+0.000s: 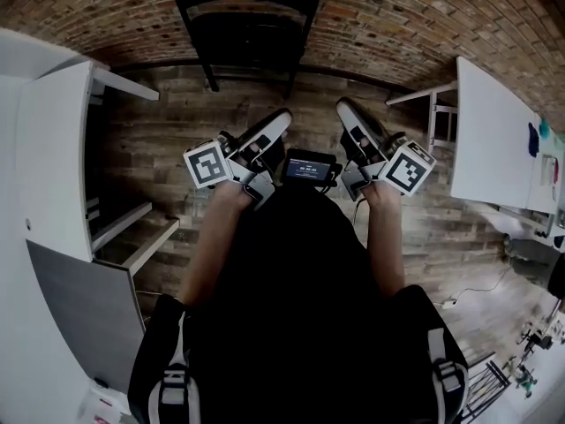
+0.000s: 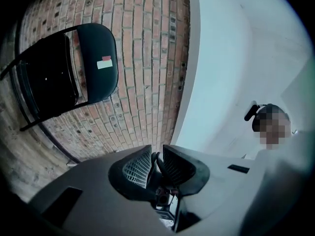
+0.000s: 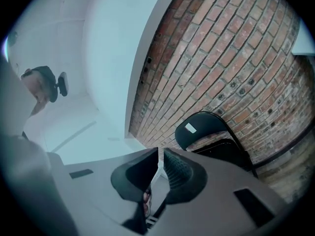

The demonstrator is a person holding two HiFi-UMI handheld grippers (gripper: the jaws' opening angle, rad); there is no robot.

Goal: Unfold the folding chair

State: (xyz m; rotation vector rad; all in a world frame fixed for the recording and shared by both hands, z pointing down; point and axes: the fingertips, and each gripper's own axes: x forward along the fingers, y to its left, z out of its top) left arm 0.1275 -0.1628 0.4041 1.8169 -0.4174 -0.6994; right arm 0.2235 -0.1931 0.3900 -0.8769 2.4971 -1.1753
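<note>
Currently the folding chair (image 1: 245,25) leans folded against the brick wall (image 1: 397,16) for support; 2 empty grippers face it: left gripper (image 2: 156,150) narrowly apart, right gripper (image 3: 160,152) closed.

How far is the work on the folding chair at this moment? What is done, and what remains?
Done: nothing yet; the folding chair stands folded flat against the brick wall. In hand: the left gripper and the right gripper point toward it, well short of it, both empty and touching nothing. Left: probably reach the chair, grip it and swing the seat open.
</note>
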